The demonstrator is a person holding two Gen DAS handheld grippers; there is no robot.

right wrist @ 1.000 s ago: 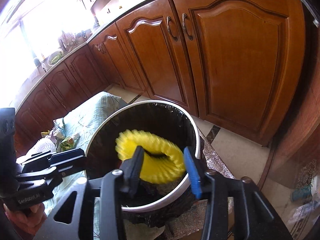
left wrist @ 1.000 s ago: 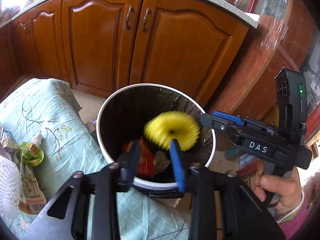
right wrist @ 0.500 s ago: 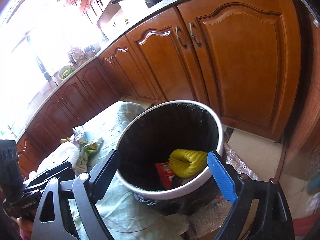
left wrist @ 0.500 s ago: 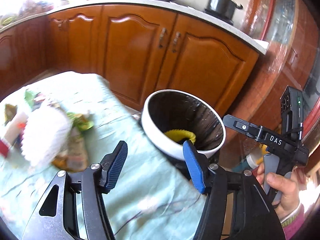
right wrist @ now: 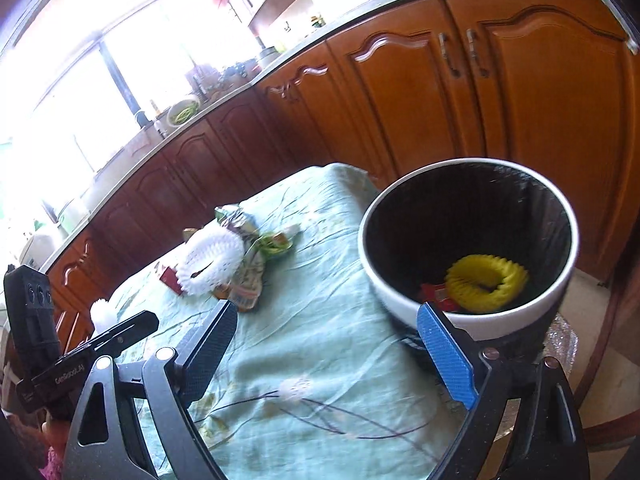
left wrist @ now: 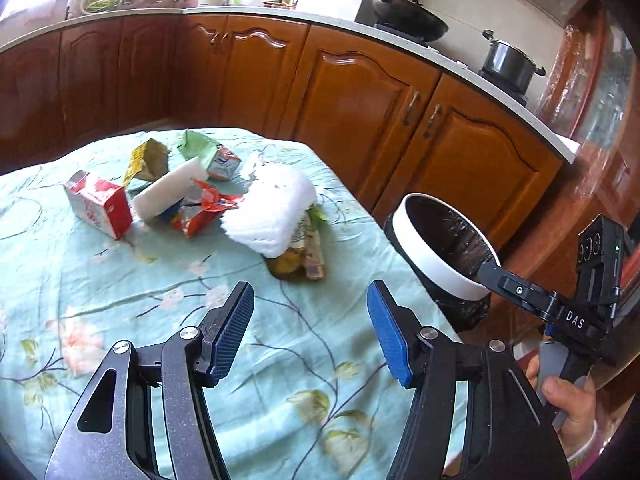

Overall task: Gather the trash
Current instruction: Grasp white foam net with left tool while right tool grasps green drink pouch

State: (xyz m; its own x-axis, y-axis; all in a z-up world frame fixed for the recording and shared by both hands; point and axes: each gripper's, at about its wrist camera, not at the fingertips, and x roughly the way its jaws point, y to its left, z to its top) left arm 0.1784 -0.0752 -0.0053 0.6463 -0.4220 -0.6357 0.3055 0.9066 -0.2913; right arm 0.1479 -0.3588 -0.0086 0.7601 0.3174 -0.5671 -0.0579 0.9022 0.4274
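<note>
One pale green floral tablecloth (left wrist: 168,312) covers the table, the largest surface here, and its near half lies bare while the far half carries the litter. One round white-rimmed bin lined with a black bag (right wrist: 516,324) stands just beside the cloth's right-hand edge, below the row of brown wooden cabinet doors (left wrist: 360,100); inside it rest one yellow ribbed foam ring (right wrist: 486,284) and a scrap of red wrapper (right wrist: 434,294) touching it. Two black handheld grippers are in view: the left gripper (left wrist: 310,330) hovers over the bare cloth with its blue pads released and nothing between them, and the right gripper (right wrist: 326,354) stands spread wide near the bin's rim, equally empty. One white foam fruit net (left wrist: 276,212) sits nearest the bin side of the pile, lying on a green and yellow pouch (left wrist: 300,256). Behind it lie one white foam block (left wrist: 170,194), one red and white carton (left wrist: 100,202), one crumpled red wrapper (left wrist: 204,210), one olive-yellow packet (left wrist: 148,160) and one green carton (left wrist: 210,154), clustered close together, some touching, well back from the cloth's near edge.
</note>
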